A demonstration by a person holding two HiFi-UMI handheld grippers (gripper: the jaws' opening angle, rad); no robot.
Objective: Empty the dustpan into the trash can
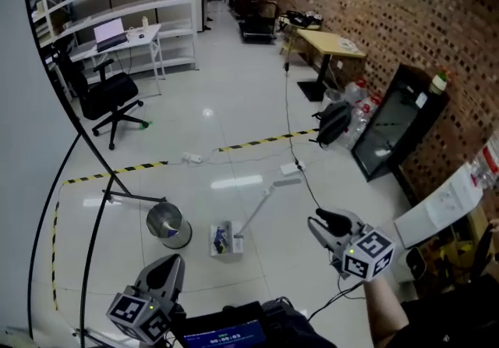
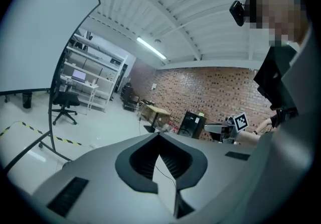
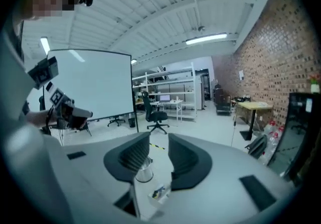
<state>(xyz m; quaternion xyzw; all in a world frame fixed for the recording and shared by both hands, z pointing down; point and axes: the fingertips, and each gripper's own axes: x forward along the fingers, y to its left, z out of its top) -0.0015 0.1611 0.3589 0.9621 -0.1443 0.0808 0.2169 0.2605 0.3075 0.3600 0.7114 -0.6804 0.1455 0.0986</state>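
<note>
A white dustpan (image 1: 224, 239) with litter in it sits on the floor, its long handle (image 1: 256, 214) leaning up to the right. Just left of it stands a round metal trash can (image 1: 168, 225). My left gripper (image 1: 172, 262) hovers low at the bottom left, near the can, with its jaw tips together and nothing in them. My right gripper (image 1: 320, 222) is held right of the dustpan, apart from it, jaws parted and empty. In the right gripper view, the trash can (image 3: 144, 173) and the dustpan (image 3: 159, 192) show through the gap of the right gripper (image 3: 159, 140).
A projection screen's stand legs (image 1: 129, 197) reach the floor beside the can. Yellow-black tape (image 1: 257, 140) and a cable (image 1: 290, 128) cross the floor. An office chair (image 1: 109, 97), a wooden table (image 1: 331, 45), a backpack (image 1: 334, 122) and a black panel (image 1: 394, 124) lie farther off.
</note>
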